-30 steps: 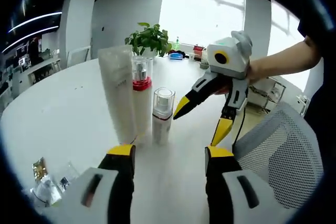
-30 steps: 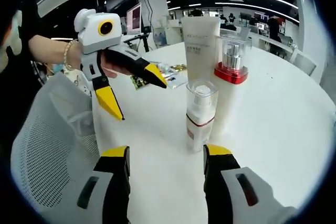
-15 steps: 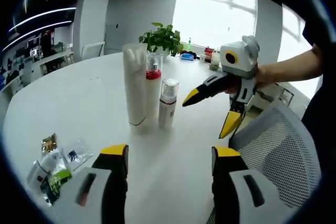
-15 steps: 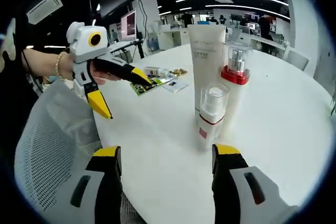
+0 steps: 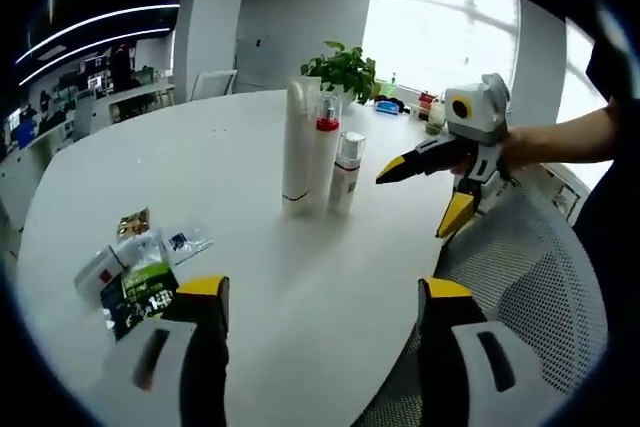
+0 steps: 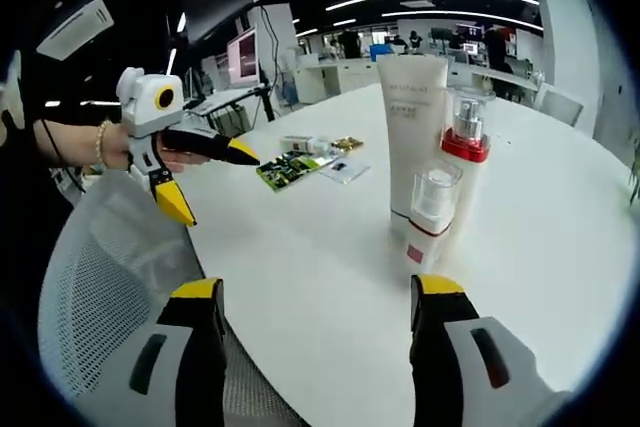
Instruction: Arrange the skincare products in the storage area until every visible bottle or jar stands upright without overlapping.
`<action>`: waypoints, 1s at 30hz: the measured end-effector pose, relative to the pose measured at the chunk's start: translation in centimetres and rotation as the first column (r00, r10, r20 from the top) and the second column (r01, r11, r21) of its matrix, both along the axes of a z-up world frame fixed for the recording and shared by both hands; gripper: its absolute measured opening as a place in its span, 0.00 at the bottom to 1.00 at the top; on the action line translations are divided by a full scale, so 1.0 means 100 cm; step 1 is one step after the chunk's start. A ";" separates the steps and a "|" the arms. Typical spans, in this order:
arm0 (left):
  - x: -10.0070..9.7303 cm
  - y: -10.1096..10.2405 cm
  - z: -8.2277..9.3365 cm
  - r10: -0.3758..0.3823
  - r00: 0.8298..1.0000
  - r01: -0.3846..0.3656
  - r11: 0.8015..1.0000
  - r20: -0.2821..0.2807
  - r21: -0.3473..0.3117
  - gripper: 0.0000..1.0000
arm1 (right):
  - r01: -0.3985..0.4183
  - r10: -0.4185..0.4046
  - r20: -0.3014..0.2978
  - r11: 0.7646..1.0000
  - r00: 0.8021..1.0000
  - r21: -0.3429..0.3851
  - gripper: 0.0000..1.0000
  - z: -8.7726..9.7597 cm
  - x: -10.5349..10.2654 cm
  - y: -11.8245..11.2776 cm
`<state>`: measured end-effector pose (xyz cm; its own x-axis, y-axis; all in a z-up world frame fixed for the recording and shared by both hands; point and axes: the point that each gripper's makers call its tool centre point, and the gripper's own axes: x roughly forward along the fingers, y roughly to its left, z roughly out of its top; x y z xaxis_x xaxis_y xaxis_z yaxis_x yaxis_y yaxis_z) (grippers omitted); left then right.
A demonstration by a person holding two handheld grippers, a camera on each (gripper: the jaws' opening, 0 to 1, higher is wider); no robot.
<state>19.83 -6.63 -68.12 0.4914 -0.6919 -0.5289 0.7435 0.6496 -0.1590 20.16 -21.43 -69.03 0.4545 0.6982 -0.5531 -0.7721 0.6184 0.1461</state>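
Left gripper view: both grippers have backed off. Left gripper (image 5: 318,297) and right gripper (image 6: 315,297) gape wide, empty; tube (image 5: 297,142), red-collared bottle (image 5: 325,152), small pump bottle (image 5: 346,171) stand upright well ahead of the fingers. Arrangement looks done.

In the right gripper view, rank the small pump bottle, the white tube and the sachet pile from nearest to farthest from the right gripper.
1. Small pump bottle, right of centre, closest to the right gripper.
2. White tube, directly behind it.
3. Sachet pile, farther back, left of the bottles.
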 end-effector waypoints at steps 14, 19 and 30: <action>-0.007 0.050 0.009 0.174 0.983 -0.177 0.983 -0.051 -0.056 0.88 | 0.031 -0.032 0.020 0.999 0.999 0.017 0.85 0.008 -0.014 0.013; -0.014 0.055 0.008 0.187 0.980 -0.190 0.981 -0.072 -0.037 0.96 | 0.039 -0.040 0.025 0.999 0.999 0.031 0.87 0.013 -0.014 0.016; -0.033 0.062 0.014 0.167 0.976 -0.177 0.982 -0.138 -0.065 0.99 | 0.079 -0.082 0.038 0.994 0.996 0.075 0.89 0.025 -0.013 0.017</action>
<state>16.50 -0.42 -66.67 0.5362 -0.6441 -0.5455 0.5911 0.7479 -0.3021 18.86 -19.69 -66.51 0.5319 0.6965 -0.4817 -0.7266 0.6675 0.1629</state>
